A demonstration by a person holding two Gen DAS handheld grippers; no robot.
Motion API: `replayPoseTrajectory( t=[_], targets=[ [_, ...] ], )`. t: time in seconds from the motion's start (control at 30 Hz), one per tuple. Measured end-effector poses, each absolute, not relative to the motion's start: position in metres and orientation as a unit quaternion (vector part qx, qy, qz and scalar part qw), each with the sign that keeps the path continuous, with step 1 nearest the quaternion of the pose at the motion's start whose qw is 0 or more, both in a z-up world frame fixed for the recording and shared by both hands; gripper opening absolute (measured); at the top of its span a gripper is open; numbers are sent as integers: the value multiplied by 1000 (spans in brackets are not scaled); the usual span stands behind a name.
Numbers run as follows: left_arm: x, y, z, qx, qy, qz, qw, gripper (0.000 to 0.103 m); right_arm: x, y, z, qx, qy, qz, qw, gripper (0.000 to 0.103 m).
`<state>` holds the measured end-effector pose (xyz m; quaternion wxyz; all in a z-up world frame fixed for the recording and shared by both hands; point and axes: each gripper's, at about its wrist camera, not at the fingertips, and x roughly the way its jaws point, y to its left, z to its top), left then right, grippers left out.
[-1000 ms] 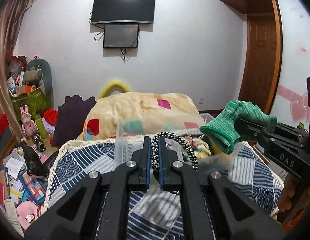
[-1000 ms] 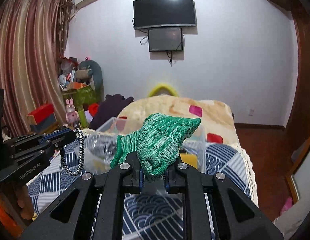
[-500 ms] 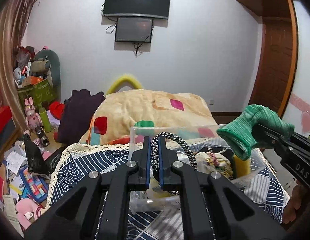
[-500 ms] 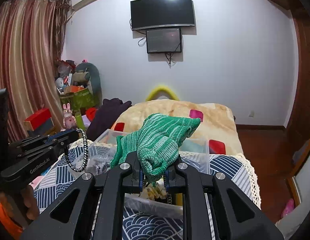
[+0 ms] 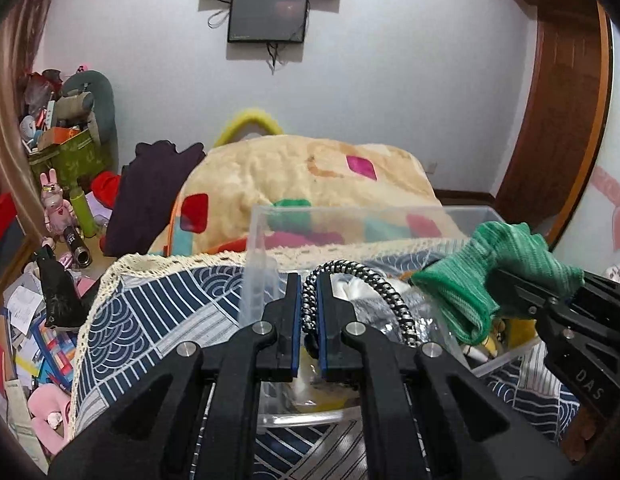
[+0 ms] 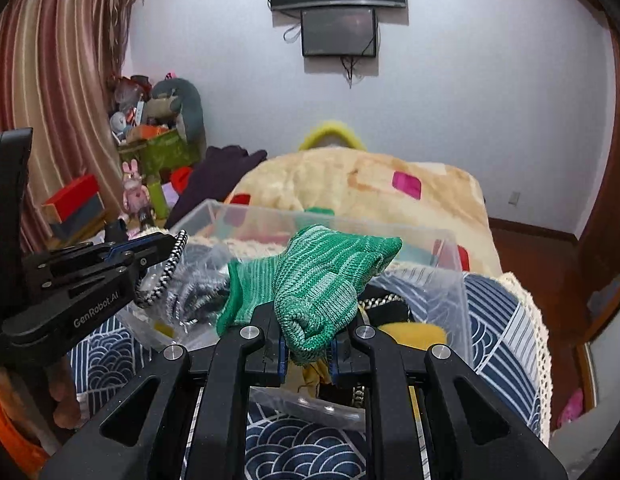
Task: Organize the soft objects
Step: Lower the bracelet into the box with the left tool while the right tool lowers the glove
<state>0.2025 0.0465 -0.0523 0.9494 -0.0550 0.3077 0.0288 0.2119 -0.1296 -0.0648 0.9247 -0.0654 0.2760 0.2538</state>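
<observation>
Pinching a black-and-white braided cord (image 5: 352,280), the left gripper (image 5: 309,308) has its jaws drawn nearly together, with only the cord's thickness between the blue pads. From the pinch the cord arches up and to the right, then drops into the clear plastic bin (image 5: 350,216) below; its lower end is lost among the bin's contents. In the right wrist view the same gripper (image 6: 166,246) comes in from the left edge with the cord (image 6: 166,268) hanging off its tip in a loop, just over the bin's near-left corner.

The right gripper (image 6: 309,344) has its jaws closed on a green knitted glove (image 6: 322,276), held apart by the bunched fabric. The glove rises from the pinch and leans forward over the bin (image 6: 450,280), with the cuff flopping out to the left. From the left wrist camera that gripper (image 5: 506,292) reaches in from the right, its fingertips mostly wrapped by the glove (image 5: 486,268), which hangs above the bin's right half.

The bin sits on a blue patterned cloth (image 5: 158,316) with a cream lace edge. Its contents are a jumble seen through glare and the gripper bodies: something yellow (image 6: 410,334), some pale fabric, the rest hard to name. A cream blanket with coloured squares (image 5: 310,172) lies behind.
</observation>
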Motion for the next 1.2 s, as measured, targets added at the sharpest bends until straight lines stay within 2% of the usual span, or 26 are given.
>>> replayPoseTrajectory(
  t=[0.23, 0.4, 0.5, 0.57, 0.67, 0.8, 0.97, 1.2],
  targets=[
    [205, 41, -61, -45, 320, 23, 946, 6, 221, -126, -79, -83, 305, 250, 915, 13],
    [203, 38, -62, -33, 326, 18, 945, 7, 221, -126, -77, -86, 310, 246, 915, 17],
    [202, 40, -61, -36, 329, 17, 944, 9, 221, -126, -76, -97, 312, 239, 914, 24],
    [200, 42, -60, -43, 330, 12, 943, 10, 218, -127, -75, -101, 310, 234, 916, 37],
    [195, 44, -57, -48, 331, 7, 942, 18, 213, -133, -72, -95, 304, 234, 919, 51],
    [184, 43, -50, -51, 322, -2, 945, 38, 207, -140, -64, -81, 296, 240, 921, 53],
    [167, 39, -35, -51, 297, -9, 953, 49, 193, -145, -51, -84, 262, 233, 933, 71],
    [141, 36, -10, -54, 259, -13, 964, 63, 173, -149, -32, -85, 216, 228, 946, 73]
  ],
)
